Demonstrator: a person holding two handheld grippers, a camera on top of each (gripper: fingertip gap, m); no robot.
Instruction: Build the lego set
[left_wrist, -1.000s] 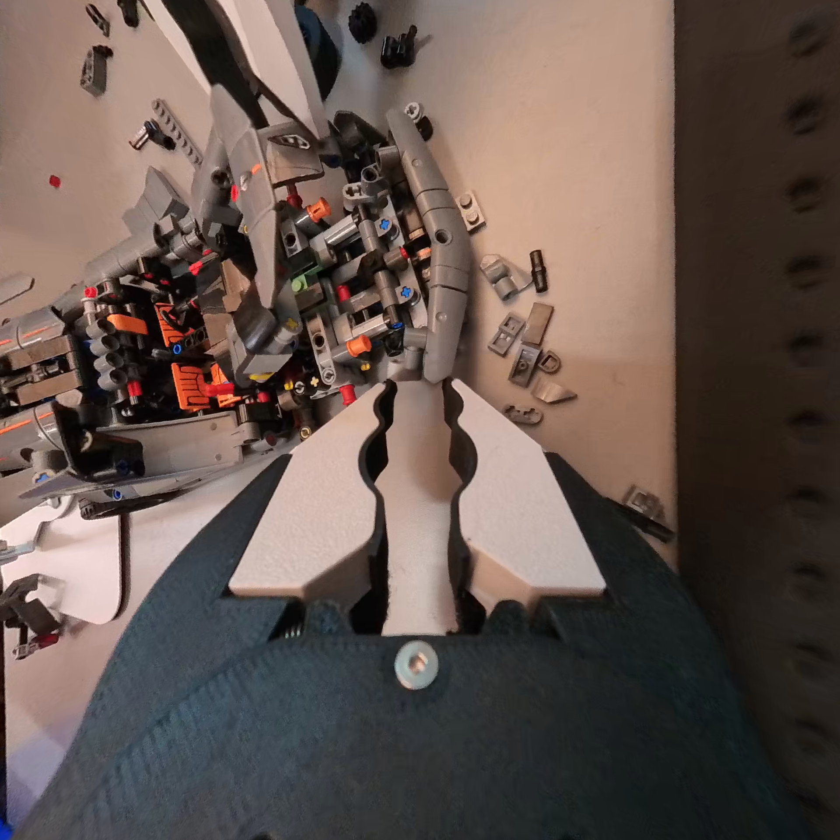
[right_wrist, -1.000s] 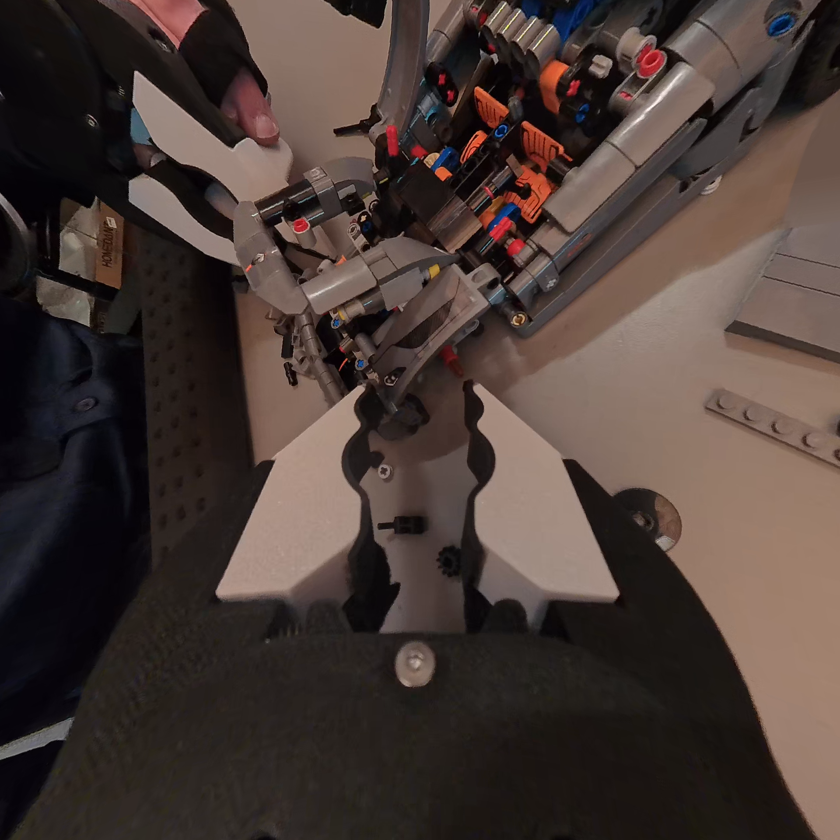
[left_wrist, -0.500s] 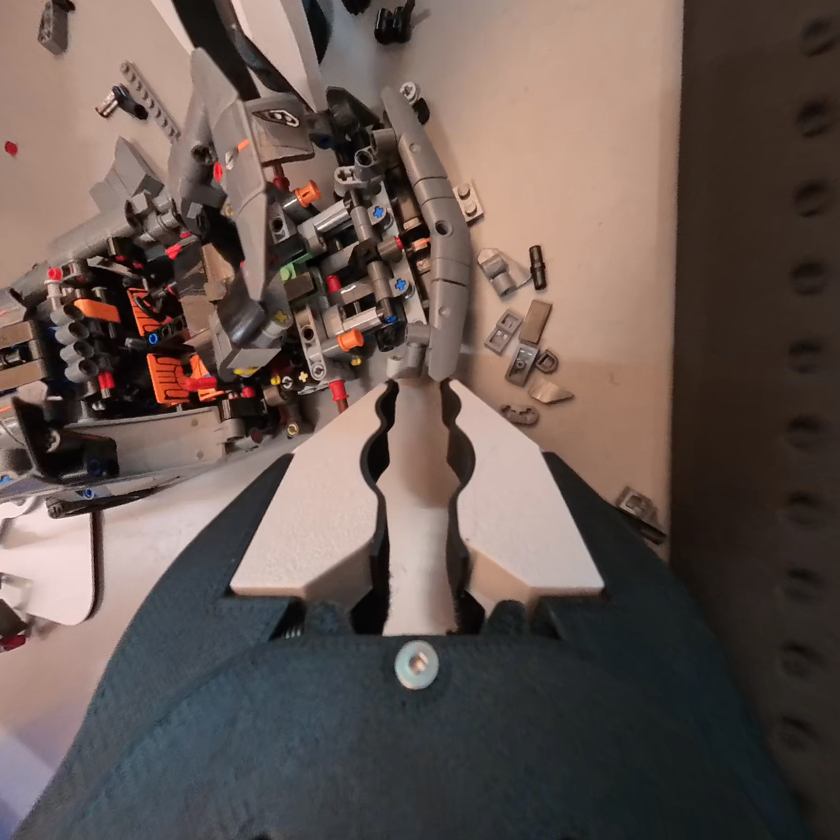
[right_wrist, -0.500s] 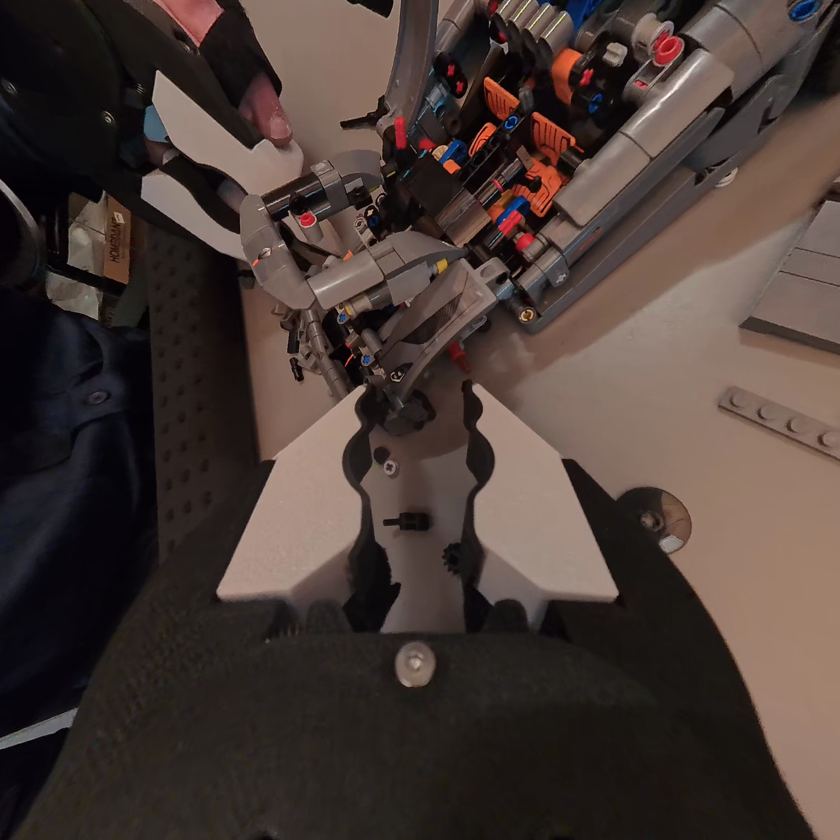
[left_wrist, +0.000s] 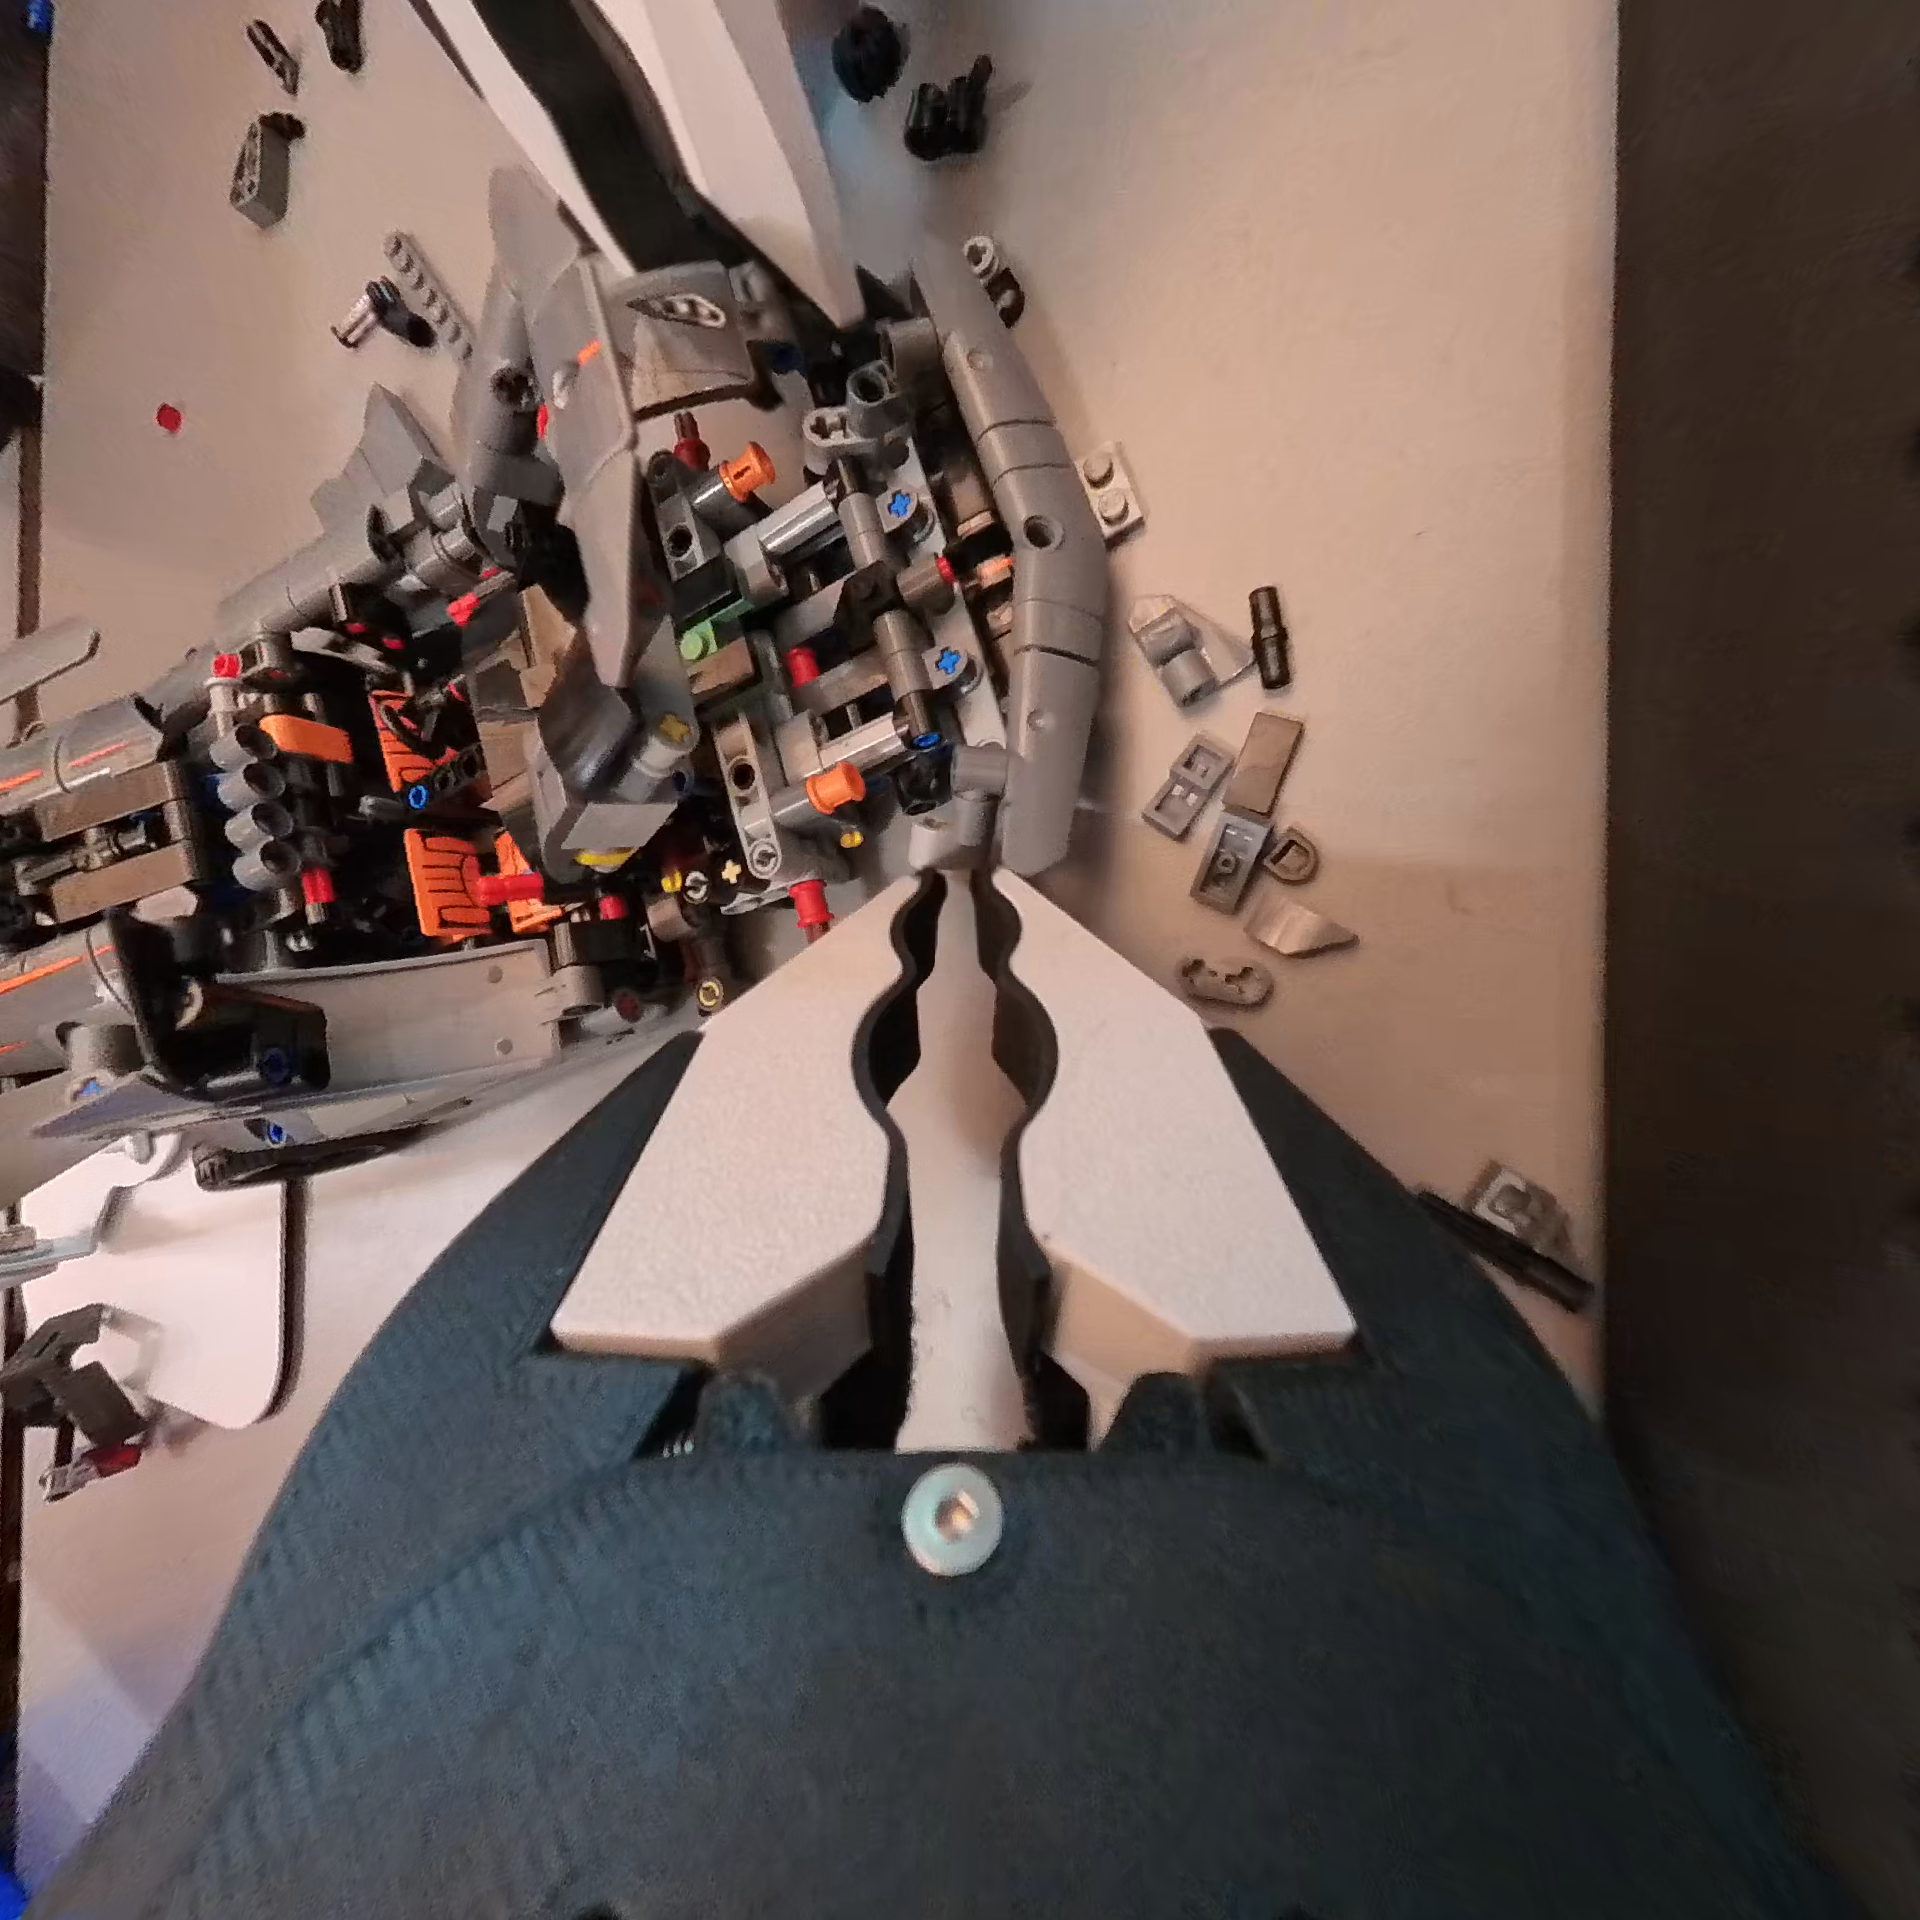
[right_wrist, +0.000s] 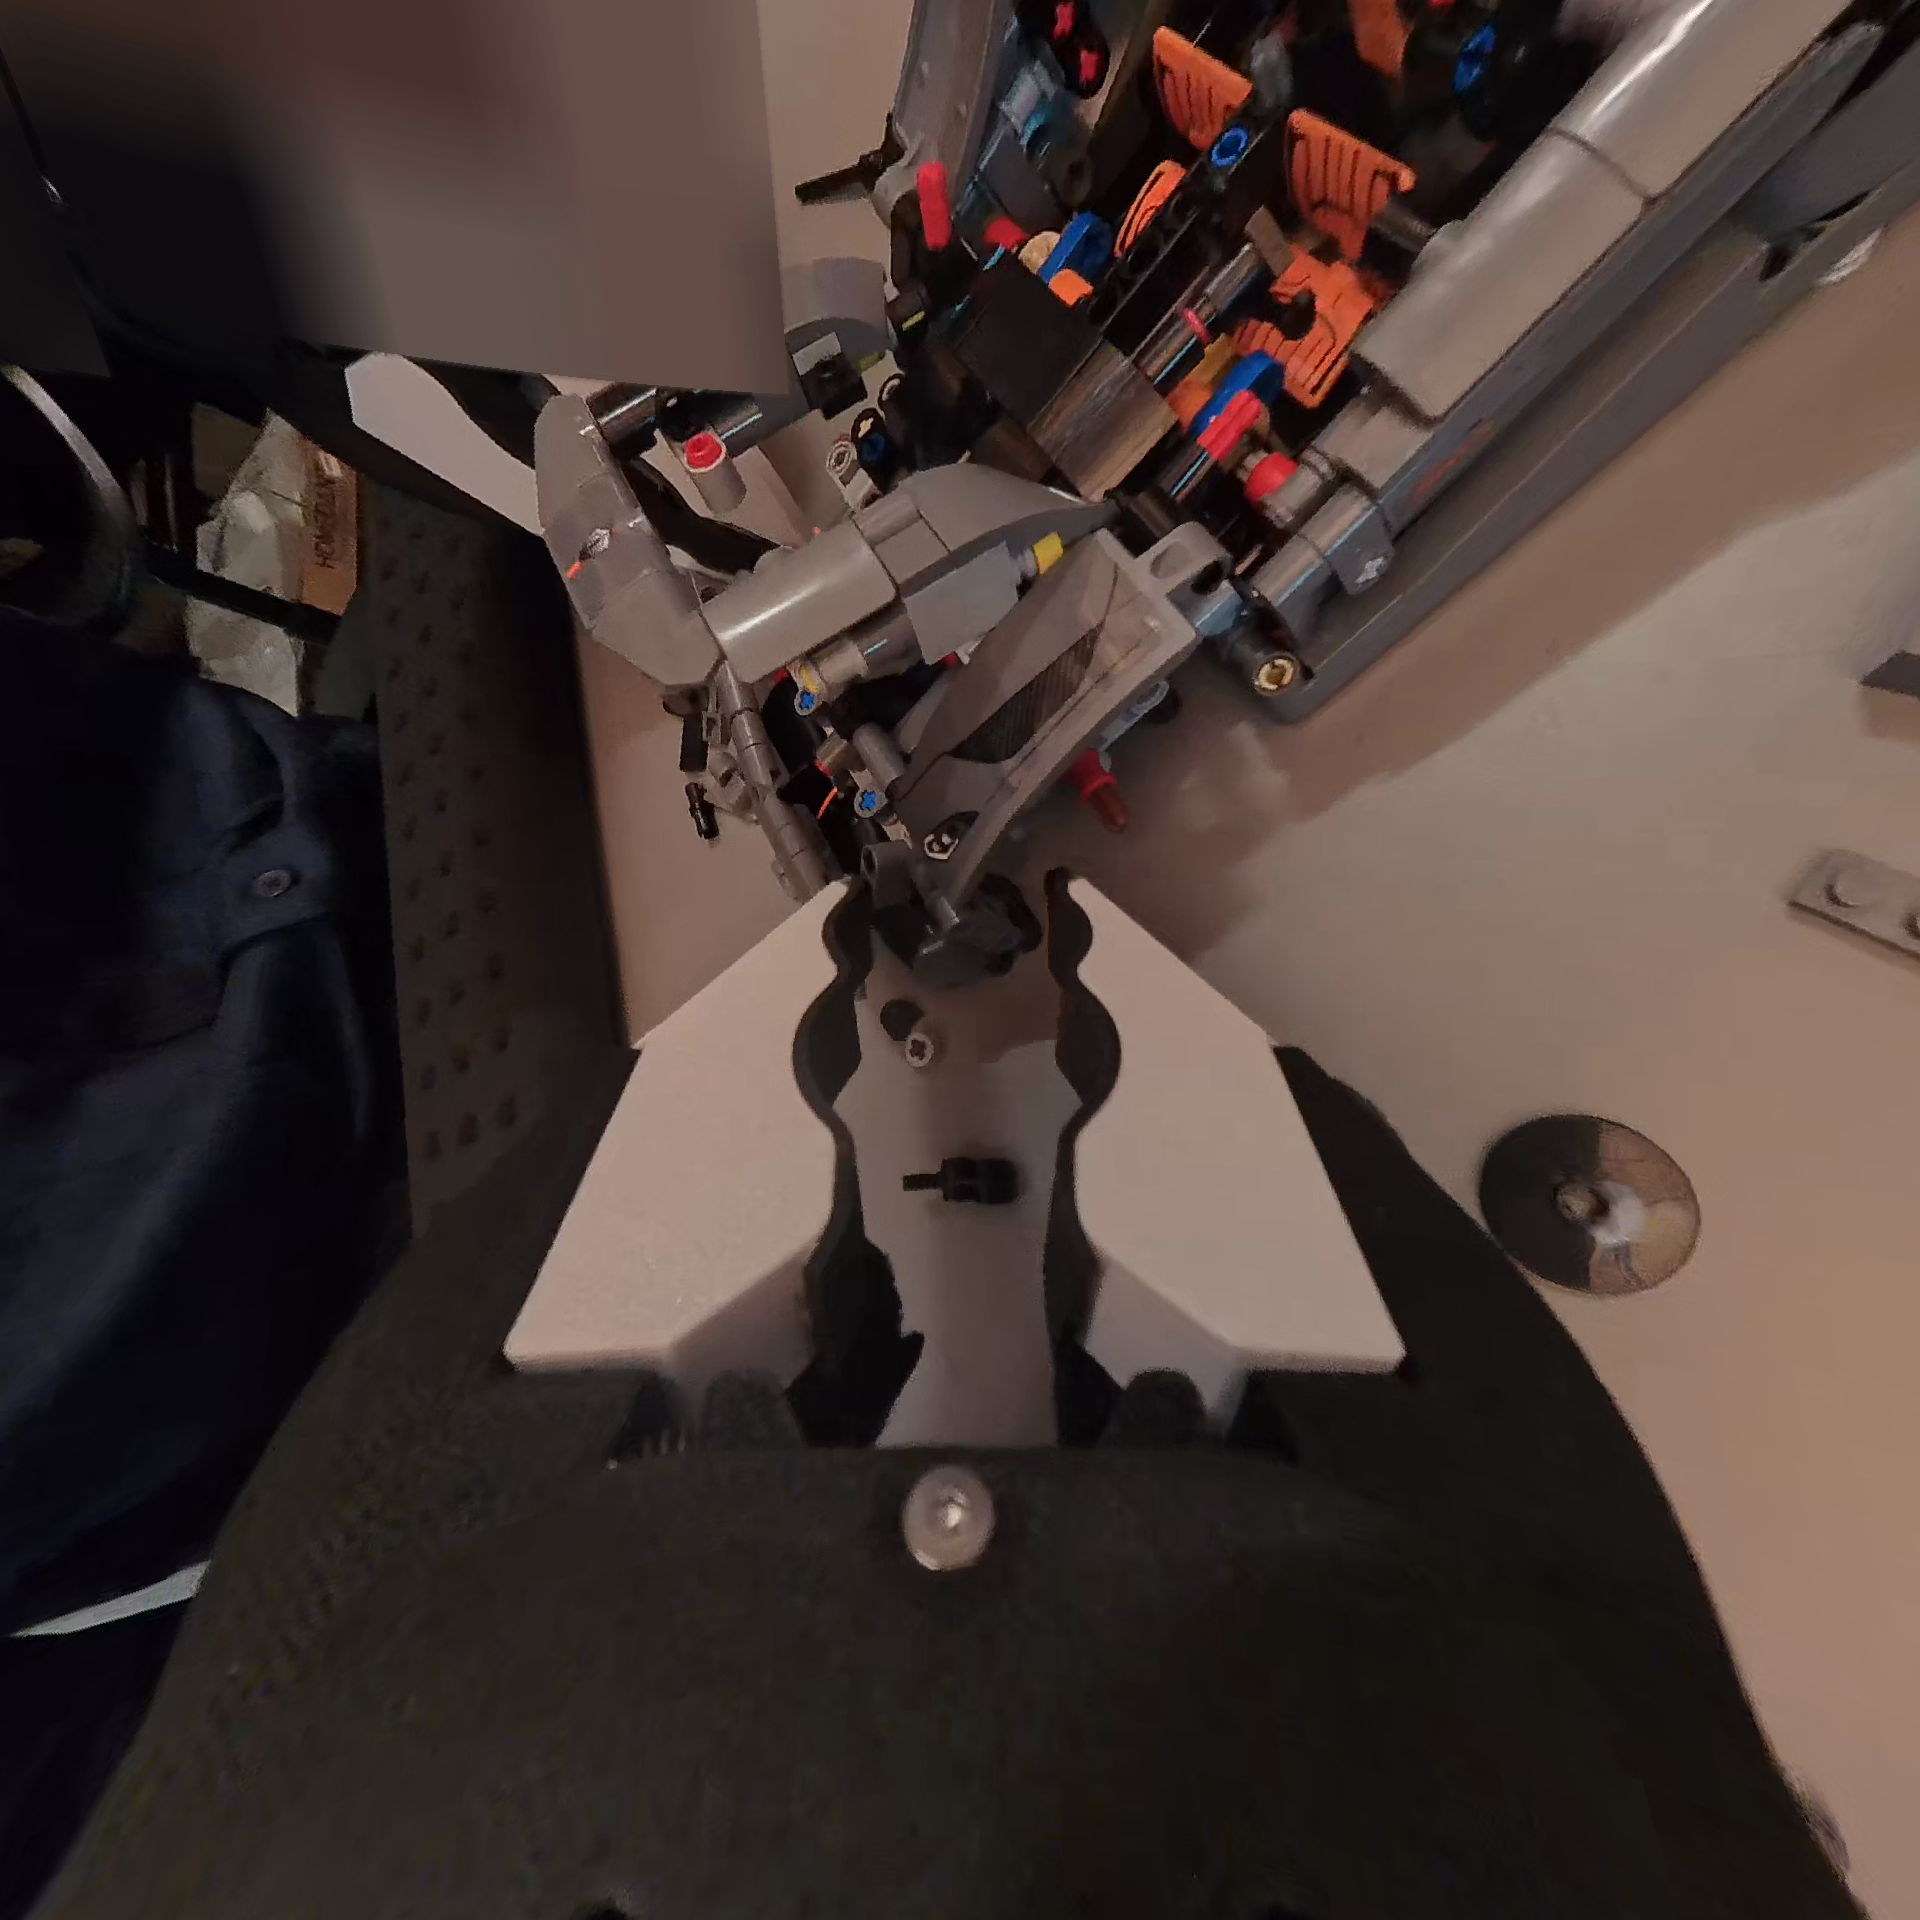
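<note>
Model (left_wrist: 582, 727) of grey, black and orange bricks lies on the desk (left_wrist: 1299, 312), pinched at both ends. Left claw (left_wrist: 954, 883) is nearly closed on a small grey connector; right claw (right_wrist: 951, 904), half open, grips a dark stub. Steady pressure, no twisting, seems wise. Only the left view shows loose plates (left_wrist: 1226, 800); only the right, a loose black pin (right_wrist: 966, 1181).

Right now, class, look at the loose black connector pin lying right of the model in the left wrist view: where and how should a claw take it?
Grip the black connector pin across its narrow middle, coming down from above. It lies flat and apart from the grey plates, with bare table on both long sides.
</note>
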